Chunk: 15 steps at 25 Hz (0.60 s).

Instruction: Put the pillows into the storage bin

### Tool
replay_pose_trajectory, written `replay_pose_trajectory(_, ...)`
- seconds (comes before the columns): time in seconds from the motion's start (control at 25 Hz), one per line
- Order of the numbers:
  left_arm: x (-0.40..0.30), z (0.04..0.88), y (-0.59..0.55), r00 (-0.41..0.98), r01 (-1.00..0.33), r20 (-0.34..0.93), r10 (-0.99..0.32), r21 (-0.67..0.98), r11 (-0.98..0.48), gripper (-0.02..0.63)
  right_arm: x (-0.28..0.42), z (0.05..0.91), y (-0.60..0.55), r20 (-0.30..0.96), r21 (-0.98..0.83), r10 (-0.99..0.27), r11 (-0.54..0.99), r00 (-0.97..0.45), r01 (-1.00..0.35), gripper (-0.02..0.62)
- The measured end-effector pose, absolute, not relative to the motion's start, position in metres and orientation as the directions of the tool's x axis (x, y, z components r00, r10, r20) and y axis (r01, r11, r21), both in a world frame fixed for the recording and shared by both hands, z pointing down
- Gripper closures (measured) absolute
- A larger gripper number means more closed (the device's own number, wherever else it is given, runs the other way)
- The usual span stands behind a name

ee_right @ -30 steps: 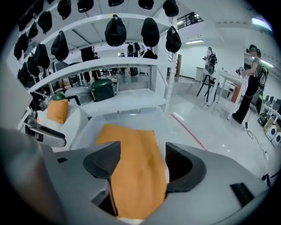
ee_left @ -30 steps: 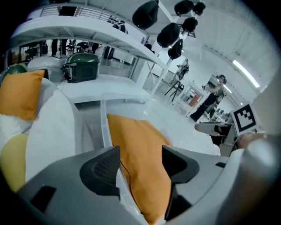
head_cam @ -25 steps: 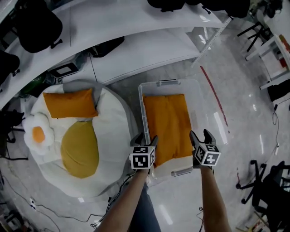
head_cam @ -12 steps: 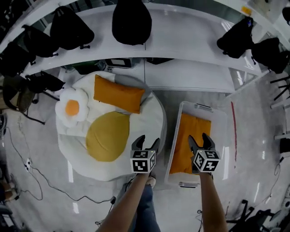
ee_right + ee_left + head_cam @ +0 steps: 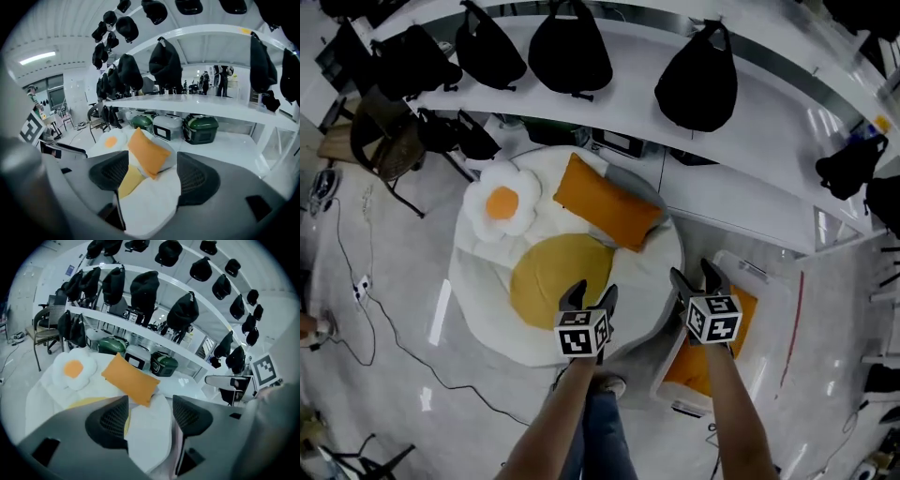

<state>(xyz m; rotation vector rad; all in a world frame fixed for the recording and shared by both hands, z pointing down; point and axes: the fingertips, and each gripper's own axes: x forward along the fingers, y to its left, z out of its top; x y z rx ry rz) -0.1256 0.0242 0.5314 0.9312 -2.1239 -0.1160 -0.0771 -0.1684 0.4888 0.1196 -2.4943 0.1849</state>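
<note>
An orange rectangular pillow [image 5: 609, 211] lies tilted on the far side of a big white round cushion [image 5: 652, 258]. Beside it lie a round yellow pillow [image 5: 555, 289] and a fried-egg pillow [image 5: 501, 202]. Another orange pillow [image 5: 705, 366] lies inside the clear storage bin [image 5: 741, 268] at the right. My left gripper [image 5: 591, 295] hangs open and empty over the cushion's near edge, beside the yellow pillow. My right gripper [image 5: 694, 275] is open and empty between cushion and bin. Both gripper views look at the orange pillow [image 5: 131, 379] [image 5: 147, 152] ahead of the open jaws.
A curved white shelf [image 5: 609, 112] with hanging black bags [image 5: 570, 47] runs behind the cushion. Green and white appliances [image 5: 201, 127] stand under it. A chair [image 5: 380, 141] stands at the far left and cables [image 5: 366, 281] trail over the glossy floor.
Both grippers have swung left, from over the bin to the white cushion's near edge. They stayed open and empty. The bin has slid to the right of the head view.
</note>
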Motion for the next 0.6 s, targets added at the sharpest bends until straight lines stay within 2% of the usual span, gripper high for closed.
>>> replay_pose_trajectory(0.28, -0.186, 0.536, 0.054, -0.456, -0.507, 0.621, -0.637, 0.407, 0.760, 0.314, -0.164, 0.497, -0.119, 0.618, -0.072, 0.066, 0.997, -0.784, 0.027, 0.293)
replay_pose_trajectory(0.6, -0.246, 0.586, 0.043, -0.420, -0.496, 0.615, -0.667, 0.460, 0.737, 0.313, -0.241, 0.544, -0.107, 0.661, 0.001, 0.093, 0.992, -0.745, 0.124, 0.293)
